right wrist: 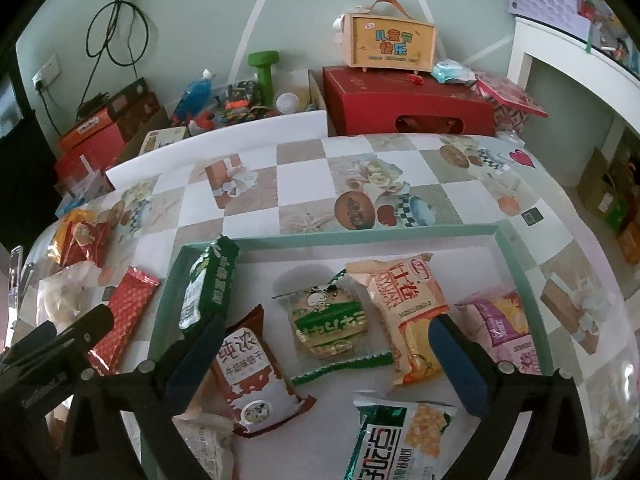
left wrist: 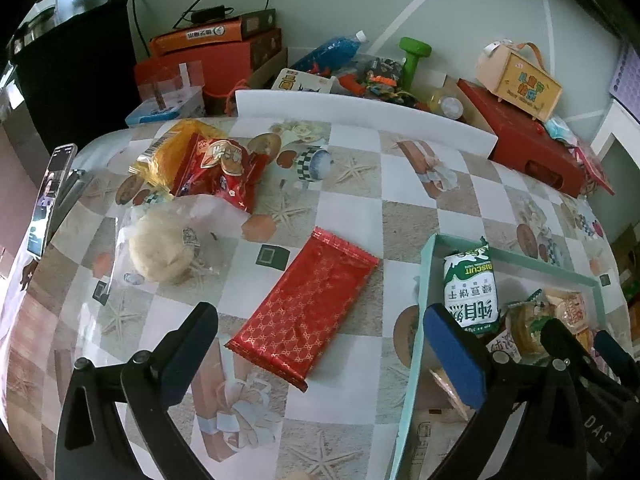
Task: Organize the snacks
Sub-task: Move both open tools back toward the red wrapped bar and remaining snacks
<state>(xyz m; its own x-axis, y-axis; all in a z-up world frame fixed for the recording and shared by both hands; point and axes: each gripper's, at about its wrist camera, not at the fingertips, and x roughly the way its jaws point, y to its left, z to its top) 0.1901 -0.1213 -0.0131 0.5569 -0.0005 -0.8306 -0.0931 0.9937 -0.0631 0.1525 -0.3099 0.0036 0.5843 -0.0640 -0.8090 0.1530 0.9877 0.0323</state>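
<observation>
Snacks approx. half sorted; both grippers were empty.

Left wrist view: left gripper (left wrist: 320,356) had its fingers wide open, holding nothing. The red wafer pack (left wrist: 306,306) lay below them on the counter (left wrist: 352,208), w/ a red snack bag (left wrist: 220,170) and round cake (left wrist: 160,246) also outside.
Right wrist view: right gripper (right wrist: 328,364), fingers wide, empty, hovered over the green tray (right wrist: 340,236), w/ approx. seven packs inside.

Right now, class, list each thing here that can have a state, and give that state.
Left claw: open, empty, over the table.
Right claw: open, empty, over the tray.
Red patterned packet: sealed, flat on the table, outside the tray.
Green biscuit pack: inside the tray, leaning on its wall.
Teal tray: partly filled.
Round pastry bag: on the table.
</observation>
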